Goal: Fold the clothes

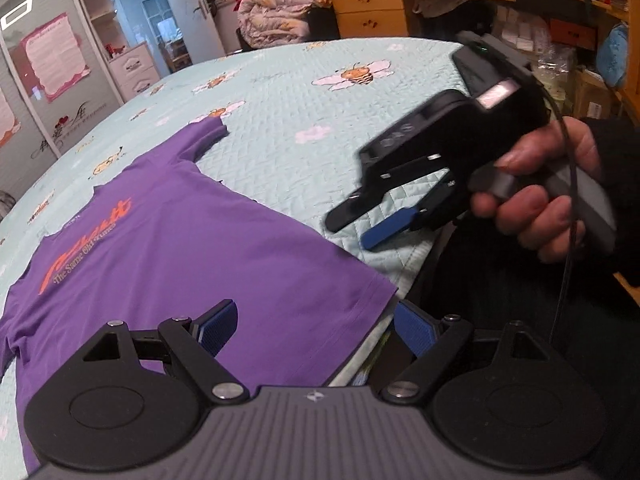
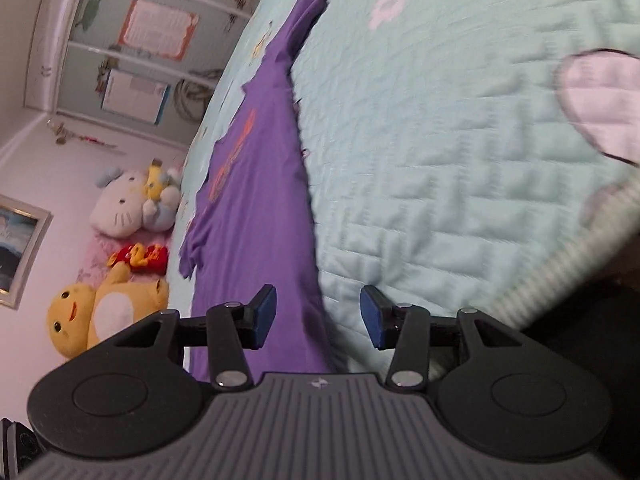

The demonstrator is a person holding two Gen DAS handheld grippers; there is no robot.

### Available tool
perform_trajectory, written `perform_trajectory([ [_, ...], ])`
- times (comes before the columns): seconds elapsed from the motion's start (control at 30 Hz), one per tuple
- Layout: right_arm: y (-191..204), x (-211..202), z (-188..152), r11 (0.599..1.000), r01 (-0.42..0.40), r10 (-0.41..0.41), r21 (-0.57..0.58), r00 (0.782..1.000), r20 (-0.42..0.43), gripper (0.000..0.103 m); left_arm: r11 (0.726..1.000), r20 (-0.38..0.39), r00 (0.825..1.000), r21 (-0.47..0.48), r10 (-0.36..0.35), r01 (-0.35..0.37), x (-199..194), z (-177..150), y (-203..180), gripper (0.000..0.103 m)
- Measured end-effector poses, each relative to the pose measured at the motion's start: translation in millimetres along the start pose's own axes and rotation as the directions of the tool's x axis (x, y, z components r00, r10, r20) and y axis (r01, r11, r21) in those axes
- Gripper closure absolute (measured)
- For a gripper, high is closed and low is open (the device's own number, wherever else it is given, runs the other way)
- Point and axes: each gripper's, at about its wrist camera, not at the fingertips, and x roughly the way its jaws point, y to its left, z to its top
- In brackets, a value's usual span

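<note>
A purple T-shirt [image 1: 192, 248] with orange lettering lies flat, face up, on the pale green quilted bed [image 1: 304, 92]. My left gripper [image 1: 316, 328] is open and empty, just above the shirt's hem near the bed's front edge. My right gripper [image 1: 354, 226] shows in the left wrist view, held in a hand, open and empty above the quilt right of the shirt. In the right wrist view the right gripper [image 2: 318, 316] is open over the shirt's [image 2: 256, 200] side edge, where it meets the quilt [image 2: 460, 140].
A wooden desk [image 1: 400, 4] and piled bedding [image 1: 280, 12] stand beyond the bed. A white wardrobe [image 1: 60, 72] is at the left. Plush toys [image 2: 116, 236] sit beside the bed at its far side. The bed's front edge [image 2: 552, 280] drops off at my right.
</note>
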Motion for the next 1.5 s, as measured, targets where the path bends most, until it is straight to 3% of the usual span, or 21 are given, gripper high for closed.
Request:
perform_trajectory([
  [0.1, 0.9, 14.9, 6.3, 0.999, -0.035, 0.036, 0.031, 0.999, -0.028, 0.057, 1.0, -0.026, 0.999, -0.011, 0.021, -0.021, 10.2, 10.1, -7.8, 0.014],
  [0.17, 2.0, 23.4, 8.7, 0.998, -0.049, 0.051, 0.044, 0.998, -0.039, 0.08, 0.999, -0.036, 0.998, -0.008, 0.044, -0.044, 15.7, 16.0, -11.7, 0.014],
  [0.2, 3.2, 21.8, 6.7, 0.998, -0.056, 0.057, 0.042, 0.998, -0.029, 0.099, 0.998, -0.045, 0.997, -0.008, 0.06, -0.06, 18.9, 18.7, -13.7, 0.014],
  [0.37, 14.5, 9.8, -1.8, 0.994, -0.103, 0.102, 0.03, 0.994, 0.03, 0.102, 0.995, -0.069, 0.993, -0.03, 0.095, -0.097, 29.2, 30.5, -21.8, 0.016],
  [0.6, 14.3, 2.1, 1.9, 0.994, -0.106, 0.105, 0.037, 0.994, 0.034, 0.103, 0.976, -0.09, 0.973, -0.015, 0.215, -0.217, 55.1, 30.8, -35.9, 0.015],
  [0.93, 4.8, -7.7, 3.0, 0.988, -0.151, 0.151, 0.01, 0.988, 0.046, 0.095, 0.89, -0.032, 0.89, 0.036, 0.456, -0.455, 81.9, 14.6, -80.6, 0.013],
  [1.1, -24.6, -23.6, 1.3, 0.954, -0.286, 0.271, 0.092, 0.952, 0.14, 0.085, 0.837, -0.05, 0.838, -0.03, 0.544, -0.546, 85.2, 12.1, -90.5, 0.008],
  [1.2, -35.6, -32.5, 2.8, 0.94, -0.319, 0.293, 0.122, 0.937, 0.191, 0.061, 0.821, -0.051, 0.823, -0.063, 0.565, -0.568, 87.3, 13.3, -91.4, 0.008],
  [1.3, -45.0, -32.9, 5.0, 0.928, -0.332, 0.298, 0.171, 0.934, 0.198, 0.059, 0.82, -0.057, 0.822, -0.062, 0.566, -0.569, 85.4, 17.8, -88.7, 0.006],
  [1.33, -46.4, -33.3, 5.2, 0.922, -0.343, 0.306, 0.179, 0.93, 0.202, 0.059, 0.816, -0.061, 0.819, -0.066, 0.571, -0.574, 84.0, 19.3, -86.2, 0.009],
  [1.43, -47.6, -36.4, 6.3, 0.915, -0.363, 0.323, 0.177, 0.921, 0.217, 0.059, 0.797, -0.105, 0.804, -0.107, 0.585, -0.594, 83.6, 19.5, -76.9, 0.031],
  [1.5, -49.8, -38.2, 6.9, 0.911, -0.369, 0.325, 0.186, 0.918, 0.229, 0.055, 0.803, -0.112, 0.811, -0.112, 0.575, -0.585, 84.1, 19.2, -76.1, 0.04],
])
